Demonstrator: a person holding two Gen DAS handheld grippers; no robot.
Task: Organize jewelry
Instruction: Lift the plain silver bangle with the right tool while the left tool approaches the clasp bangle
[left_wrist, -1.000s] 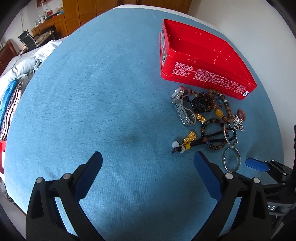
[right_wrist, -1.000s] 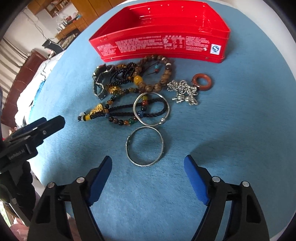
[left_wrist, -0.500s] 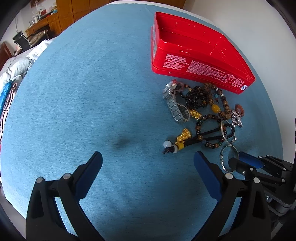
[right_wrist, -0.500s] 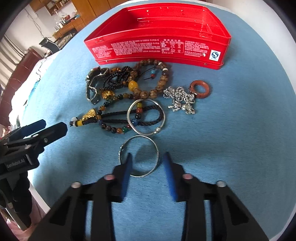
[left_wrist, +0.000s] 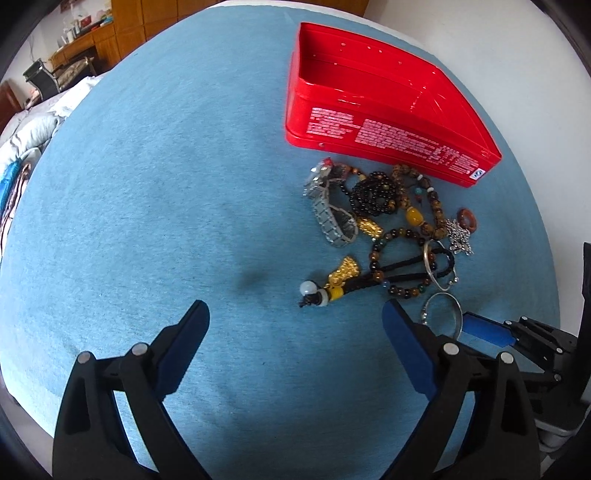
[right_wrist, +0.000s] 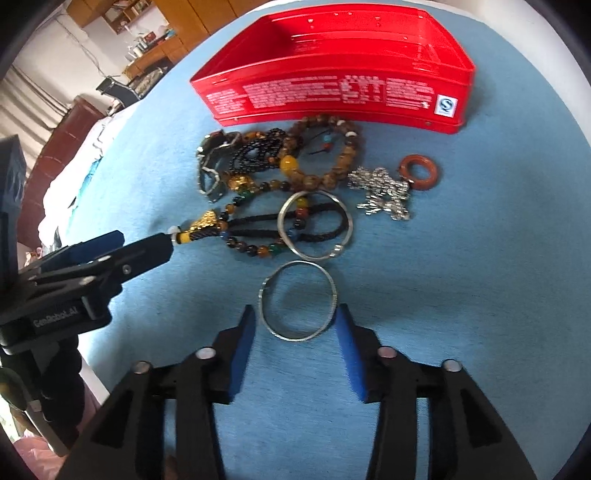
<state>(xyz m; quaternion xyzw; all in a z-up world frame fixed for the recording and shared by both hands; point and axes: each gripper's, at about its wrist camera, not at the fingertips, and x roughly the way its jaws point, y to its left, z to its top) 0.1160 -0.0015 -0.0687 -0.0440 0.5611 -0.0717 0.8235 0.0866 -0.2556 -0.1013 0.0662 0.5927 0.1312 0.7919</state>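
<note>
A pile of jewelry lies on the blue cloth in front of an empty red tin, also in the left wrist view. A plain silver bangle lies nearest me. My right gripper has its blue pads on either side of this bangle, jaws narrowed around it; whether they press it is unclear. A second silver bangle lies over a black cord with a gold charm. My left gripper is wide open and empty, left of the pile.
Bead bracelets, a metal watch, a silver chain and a red-brown ring lie in the pile. The blue cloth spreads left. A bed and wooden furniture are beyond the table's edge.
My right gripper has moved forward and narrowed its jaws from wide open to either side of the near silver bangle. The left gripper has shifted a little closer to the pile.
</note>
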